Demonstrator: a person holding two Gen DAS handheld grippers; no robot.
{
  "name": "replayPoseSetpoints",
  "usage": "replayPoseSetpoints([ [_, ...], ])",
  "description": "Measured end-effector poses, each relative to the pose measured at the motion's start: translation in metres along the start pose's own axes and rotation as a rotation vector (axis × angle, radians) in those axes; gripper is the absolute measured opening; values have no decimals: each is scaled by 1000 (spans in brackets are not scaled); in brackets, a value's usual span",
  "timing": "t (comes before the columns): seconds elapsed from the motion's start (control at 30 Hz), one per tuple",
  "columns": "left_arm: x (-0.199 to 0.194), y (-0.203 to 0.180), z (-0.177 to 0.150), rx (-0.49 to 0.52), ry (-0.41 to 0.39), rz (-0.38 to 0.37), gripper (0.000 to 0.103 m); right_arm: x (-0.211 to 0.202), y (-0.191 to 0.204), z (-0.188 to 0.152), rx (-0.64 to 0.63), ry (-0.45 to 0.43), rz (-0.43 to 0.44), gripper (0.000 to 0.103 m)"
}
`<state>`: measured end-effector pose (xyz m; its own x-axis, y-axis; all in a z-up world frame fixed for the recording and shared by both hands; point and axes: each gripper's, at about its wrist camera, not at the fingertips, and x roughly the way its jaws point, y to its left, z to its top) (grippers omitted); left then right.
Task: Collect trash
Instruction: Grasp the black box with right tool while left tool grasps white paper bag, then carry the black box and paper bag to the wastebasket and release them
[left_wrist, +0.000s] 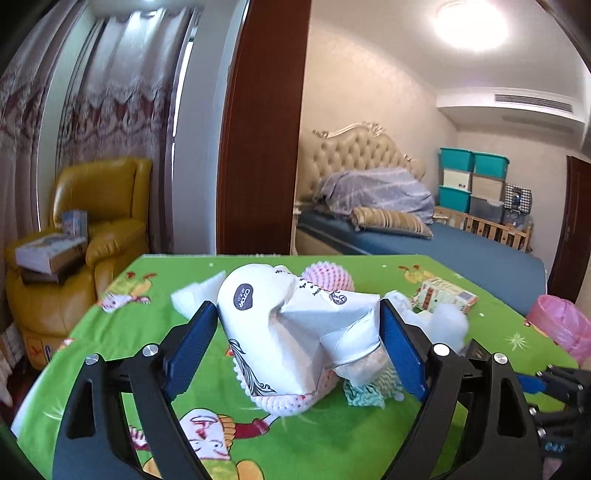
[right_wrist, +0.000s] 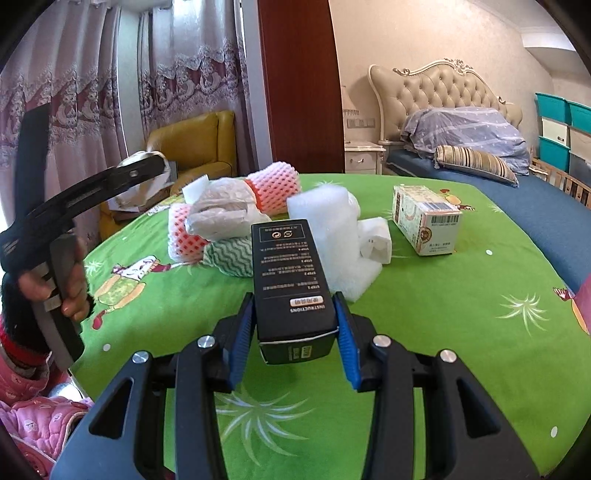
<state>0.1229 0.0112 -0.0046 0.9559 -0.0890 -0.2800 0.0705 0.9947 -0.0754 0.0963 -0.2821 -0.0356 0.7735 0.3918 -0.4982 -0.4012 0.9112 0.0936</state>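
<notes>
Clamped between the blue pads of the right gripper (right_wrist: 295, 326) is a black carton (right_wrist: 290, 280) printed with white instructions, held lengthwise and raised above the green cartoon-print tablecloth (right_wrist: 424, 332). Its far end is seen pointing toward a heap of trash in the middle of the table. In that heap, pink foam fruit netting (right_wrist: 275, 188), a crumpled white plastic bag (right_wrist: 221, 212), a green zigzag-patterned cloth (right_wrist: 231, 254) and a block of white foam wrap (right_wrist: 332, 221) are gathered close together, some touching. A small printed cardboard box (right_wrist: 424, 225) with a barcode label is set apart to the right of the heap.

In the left wrist view, a crushed white paper carton (left_wrist: 295, 325) with dark printed ornament is gripped between the pads of the left gripper (left_wrist: 299, 343), just above the pink netting (left_wrist: 328, 277). The jaws are held fairly wide by the carton's bulk. A pink plastic bag (left_wrist: 561, 325) is seen at the table's right edge.

The person's left hand (right_wrist: 70, 288) is seen wrapped round the left gripper's handle at the left of the right wrist view. A yellow leather armchair (left_wrist: 96, 229) and a bed (left_wrist: 424, 236) with a tufted headboard are visible beyond the table.
</notes>
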Motion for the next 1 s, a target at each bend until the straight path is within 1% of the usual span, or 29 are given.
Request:
replayPoseSetpoints([
  [0.07, -12, -4, -1, 12, -18, -14, 82, -4, -1, 0, 5, -16, -3, 41],
  [0.23, -26, -21, -10, 64, -22, -44, 82, -13, -3, 2, 7, -49, -17, 41],
  [0.43, -24, -41, -16, 119, -4, -75, 82, -25, -11, -1, 21, -76, -36, 41],
  [0.63, -21, -56, -24, 169, 22, -97, 82, -41, -14, -1, 8, -115, -61, 41],
  [1.0, -26, -82, -28, 228, 25, -136, 82, -64, -26, -2, 21, -174, -100, 41],
])
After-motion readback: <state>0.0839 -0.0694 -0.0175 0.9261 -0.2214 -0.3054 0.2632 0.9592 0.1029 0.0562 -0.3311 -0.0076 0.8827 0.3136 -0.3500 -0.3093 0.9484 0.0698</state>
